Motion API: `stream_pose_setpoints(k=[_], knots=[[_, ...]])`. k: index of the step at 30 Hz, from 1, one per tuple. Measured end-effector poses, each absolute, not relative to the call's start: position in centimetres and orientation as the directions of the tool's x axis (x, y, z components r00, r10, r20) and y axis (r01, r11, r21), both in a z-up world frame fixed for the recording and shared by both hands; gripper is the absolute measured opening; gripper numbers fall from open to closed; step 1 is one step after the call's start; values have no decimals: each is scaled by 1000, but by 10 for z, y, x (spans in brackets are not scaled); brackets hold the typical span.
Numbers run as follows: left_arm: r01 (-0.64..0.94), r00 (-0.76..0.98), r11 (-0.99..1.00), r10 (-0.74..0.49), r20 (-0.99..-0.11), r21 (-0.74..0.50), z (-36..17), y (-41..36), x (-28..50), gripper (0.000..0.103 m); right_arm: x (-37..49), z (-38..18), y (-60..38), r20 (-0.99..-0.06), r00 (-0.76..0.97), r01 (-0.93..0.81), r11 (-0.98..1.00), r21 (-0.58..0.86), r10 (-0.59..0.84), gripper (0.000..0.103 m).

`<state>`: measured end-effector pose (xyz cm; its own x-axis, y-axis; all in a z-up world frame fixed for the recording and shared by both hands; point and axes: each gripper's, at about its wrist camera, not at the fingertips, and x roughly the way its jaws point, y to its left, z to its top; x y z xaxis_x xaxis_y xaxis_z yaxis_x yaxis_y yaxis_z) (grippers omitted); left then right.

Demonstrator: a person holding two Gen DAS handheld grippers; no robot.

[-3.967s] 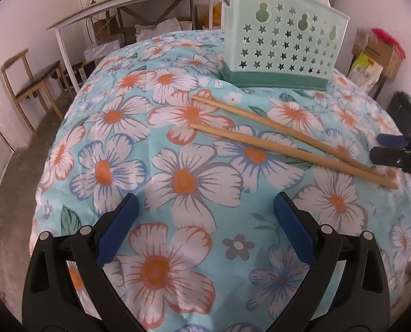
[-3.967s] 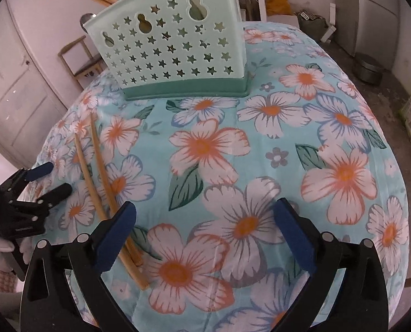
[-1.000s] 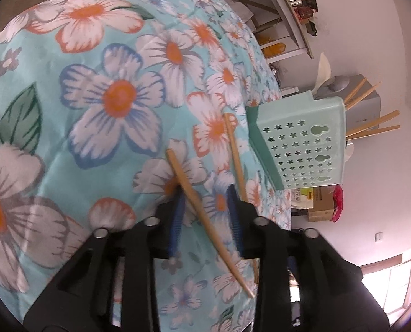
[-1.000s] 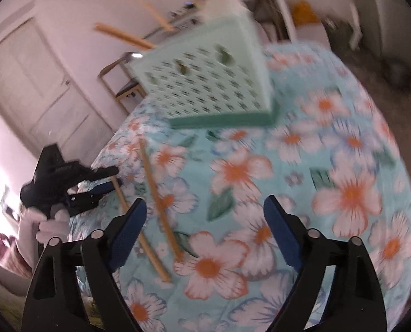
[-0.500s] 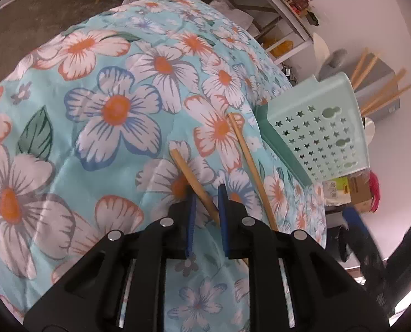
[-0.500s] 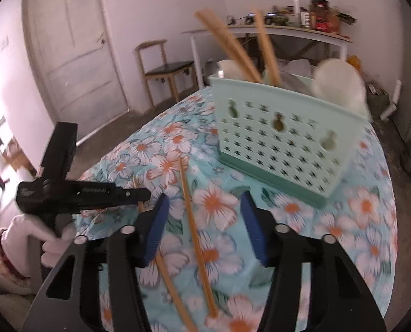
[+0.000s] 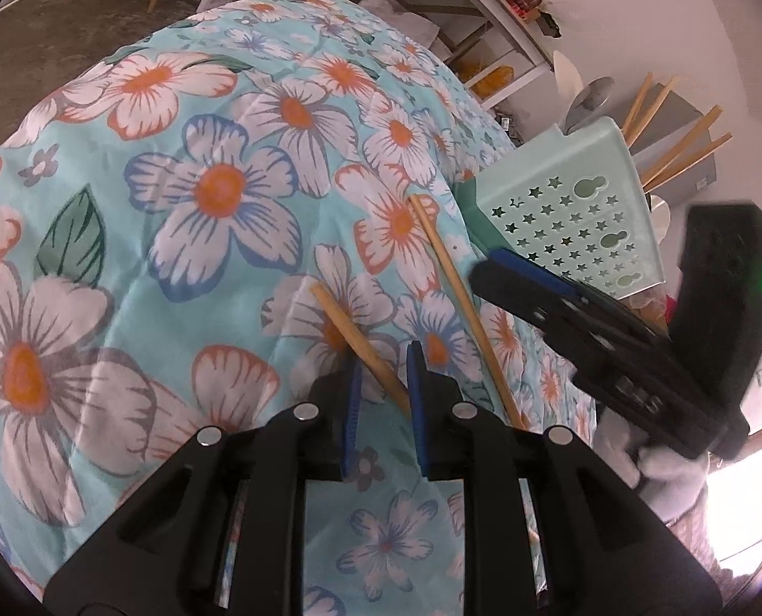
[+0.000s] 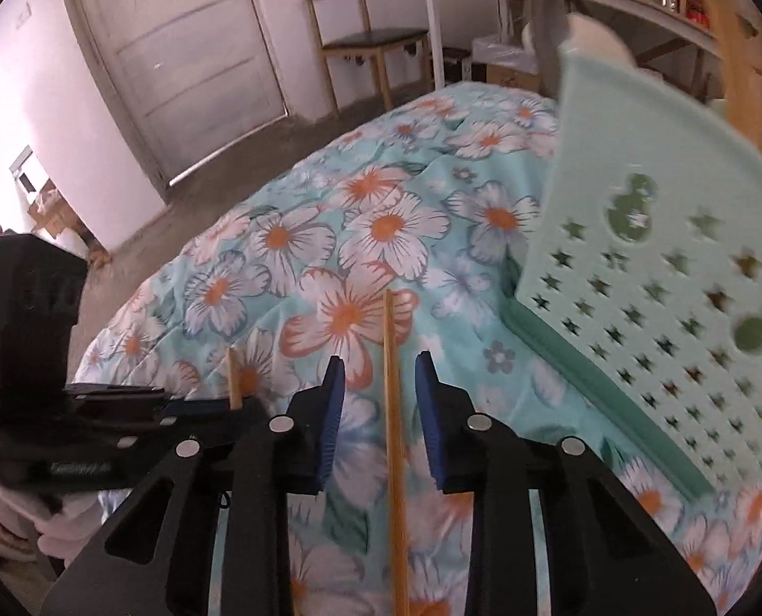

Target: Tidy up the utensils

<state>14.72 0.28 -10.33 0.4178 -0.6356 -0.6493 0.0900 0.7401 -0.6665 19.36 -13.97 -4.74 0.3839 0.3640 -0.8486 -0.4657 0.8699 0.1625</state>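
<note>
Hand-held gripper, right point(image 8: 376, 385), points steeply down, straddling a chopstick point(image 8: 392, 410), jaws just closing.

Chopsticks point(image 8: 394, 410): you see bare, matt wood.
Basket point(image 7: 571, 205): smooth mint plastic, star-punched.
Cover point(image 7: 216, 195): soft printed cloth, matt, lightly creased.
Your gripper pads point(image 7: 351, 410): blue, ribbed; bodies matt black plastic.

2 chopsticks lie side by side on the floral cloth point(image 7: 216, 190), in front of the utensil holder point(image 7: 566, 195). The nearer chopstick point(image 7: 360, 344) runs between the left gripper's point(image 7: 383, 359) pads; the farther chopstick point(image 8: 394, 410) runs between the right gripper's point(image 8: 378, 364). More sticks point(image 7: 689, 149) stand in the holder. A chair point(image 8: 368, 31) and door point(image 8: 186, 36) stand beyond the cloth.
</note>
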Motion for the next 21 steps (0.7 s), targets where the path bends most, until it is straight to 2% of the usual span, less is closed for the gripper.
stream_pose_setpoints(k=[3, 7, 15, 21], knots=[[98, 418, 740, -638, -647, -666, -104, 2, 148, 18, 203, -57, -131, -867, 359, -476, 867, 149, 346, 21], [103, 417, 737, -641, -644, -668, -105, 1, 149, 18, 208, -70, -123, -887, 342, -492, 863, 111, 309, 7], [106, 419, 742, -636, -647, -661, -105, -1, 151, 18, 208, -44, -139, -845, 410, -466, 876, 128, 342, 7], [113, 419, 760, -621, -663, -640, -102, -5, 152, 18, 183, 16, -182, -744, 565, -392, 910, 138, 357, 7]])
